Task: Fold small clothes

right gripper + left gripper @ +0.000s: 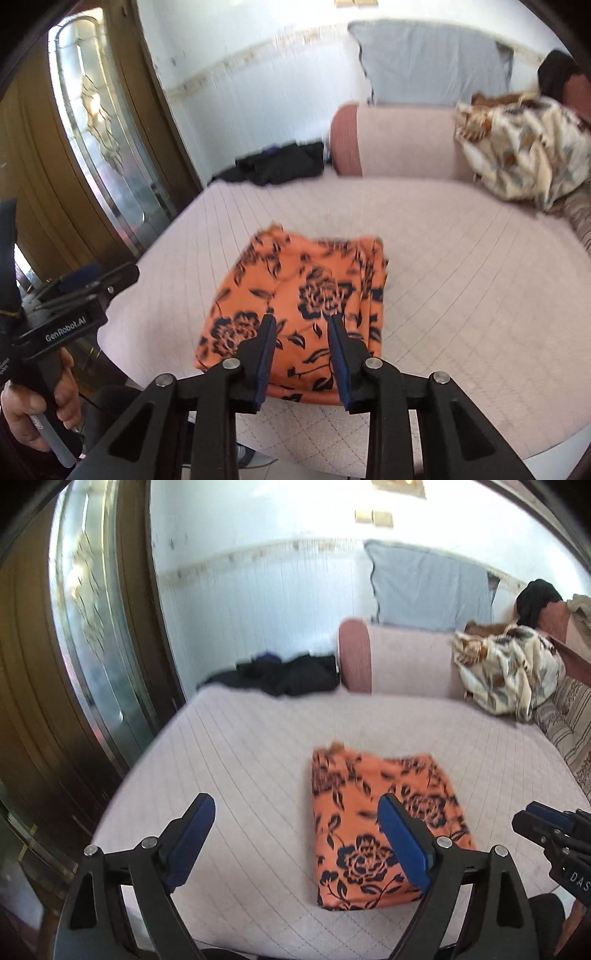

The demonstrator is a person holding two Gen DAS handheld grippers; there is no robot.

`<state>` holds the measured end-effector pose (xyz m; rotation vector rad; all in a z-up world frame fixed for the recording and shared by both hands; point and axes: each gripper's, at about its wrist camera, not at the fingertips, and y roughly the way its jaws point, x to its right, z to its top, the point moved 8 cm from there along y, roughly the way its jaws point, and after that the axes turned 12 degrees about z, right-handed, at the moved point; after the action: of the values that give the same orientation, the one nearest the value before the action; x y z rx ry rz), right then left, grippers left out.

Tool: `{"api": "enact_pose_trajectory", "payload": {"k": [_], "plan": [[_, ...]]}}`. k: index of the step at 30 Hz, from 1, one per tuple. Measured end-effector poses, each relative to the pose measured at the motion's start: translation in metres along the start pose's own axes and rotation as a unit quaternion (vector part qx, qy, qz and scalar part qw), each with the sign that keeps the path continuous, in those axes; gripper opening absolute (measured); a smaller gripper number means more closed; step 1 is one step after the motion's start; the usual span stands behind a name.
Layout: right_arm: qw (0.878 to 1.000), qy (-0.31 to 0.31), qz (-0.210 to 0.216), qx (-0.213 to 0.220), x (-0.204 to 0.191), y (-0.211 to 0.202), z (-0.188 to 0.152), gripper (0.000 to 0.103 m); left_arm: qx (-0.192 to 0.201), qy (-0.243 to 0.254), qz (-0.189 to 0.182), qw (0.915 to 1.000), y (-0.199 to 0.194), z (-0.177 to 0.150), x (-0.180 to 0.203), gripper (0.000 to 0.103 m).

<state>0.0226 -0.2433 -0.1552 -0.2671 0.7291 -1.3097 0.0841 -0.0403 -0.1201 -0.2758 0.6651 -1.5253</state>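
left wrist view: orange floral garment (380, 812) lies folded, left claw (297, 806) wide, right claw (301, 321) narrowly parted.

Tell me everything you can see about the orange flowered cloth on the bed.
The orange cloth is thin fabric printed with dark navy roses and leaves. It lies folded into a rough rectangle, layered edges showing along one side, flat on the pale pink quilted cover near its front edge. Both tools look open above it; no contact is visible.
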Motion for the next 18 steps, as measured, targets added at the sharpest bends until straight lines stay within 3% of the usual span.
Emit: {"api": "enact_pose_trajectory", "payload": {"k": [3, 4, 5, 6, 9, 18], "plan": [[1.000, -0.007, -0.004, 0.020, -0.010, -0.022, 0.009, 0.035, 0.023, -0.002, 0.003, 0.9997, -0.022, 0.009, -0.005, 0.096], [1.000, -0.010, -0.007, 0.026, -0.014, -0.029, 0.010, 0.041, 0.029, -0.003, 0.003, 0.9996, -0.029, 0.012, -0.006, 0.096], [0.999, -0.012, -0.011, 0.031, -0.016, -0.035, 0.012, 0.059, 0.035, -0.003, 0.004, 0.9994, -0.036, 0.015, -0.007, 0.096], [0.999, -0.015, -0.015, 0.040, -0.018, -0.042, 0.013, 0.065, 0.040, -0.004, 0.005, 0.9992, -0.043, 0.018, -0.009, 0.096], [0.997, -0.031, -0.023, 0.061, -0.028, -0.059, 0.017, 0.067, 0.052, -0.012, 0.004, 0.9986, -0.061, 0.025, -0.015, 0.097], [0.998, -0.017, -0.026, 0.060, -0.048, -0.089, 0.017, 0.067, 0.075, -0.034, 0.020, 0.9964, -0.100, 0.036, -0.034, 0.097]]}}
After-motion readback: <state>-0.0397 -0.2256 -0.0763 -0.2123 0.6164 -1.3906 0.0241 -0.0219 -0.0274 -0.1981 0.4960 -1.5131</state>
